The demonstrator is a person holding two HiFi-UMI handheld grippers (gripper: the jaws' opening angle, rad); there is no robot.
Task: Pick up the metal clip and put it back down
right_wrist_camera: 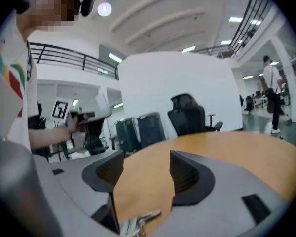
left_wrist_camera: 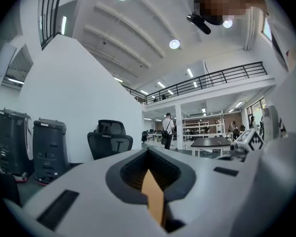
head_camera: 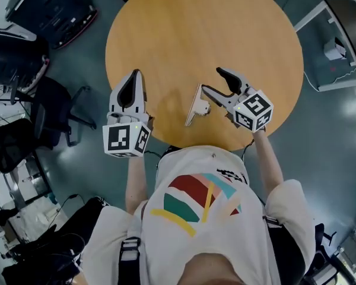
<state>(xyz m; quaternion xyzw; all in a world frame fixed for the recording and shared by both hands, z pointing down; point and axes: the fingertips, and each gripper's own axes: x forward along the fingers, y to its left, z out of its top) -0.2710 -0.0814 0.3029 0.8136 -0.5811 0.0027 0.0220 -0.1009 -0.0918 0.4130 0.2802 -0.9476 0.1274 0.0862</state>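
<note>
Grippers are both hanging over the near rim of the round wooden table (head_camera: 202,28), each carrying a marker cube (head_camera: 126,139) at its rear.

The right gripper (head_camera: 211,79) is holding its jaws wide apart and is gripping nothing. In the right gripper view, bare tabletop is filling the gap between the two dark pads.

The metal clip (head_camera: 196,104) is lying on the table just beside the right gripper's left jaw, on the side facing the left gripper. It is sitting nearer that jaw's root than its tip. In the right gripper view a sliver of the clip's bright metal (right_wrist_camera: 138,220) is showing low between the jaw roots. Contact with the jaw cannot be told.

The left gripper (head_camera: 132,79) is sitting well apart from the clip and is pointing upward. Its jaws are meeting at the tips and holding nothing, with only a thin wedge of tabletop showing through the hollow between the pads.

A black office chair (head_camera: 53,108) is standing on the floor beyond the left gripper's outer side.
</note>
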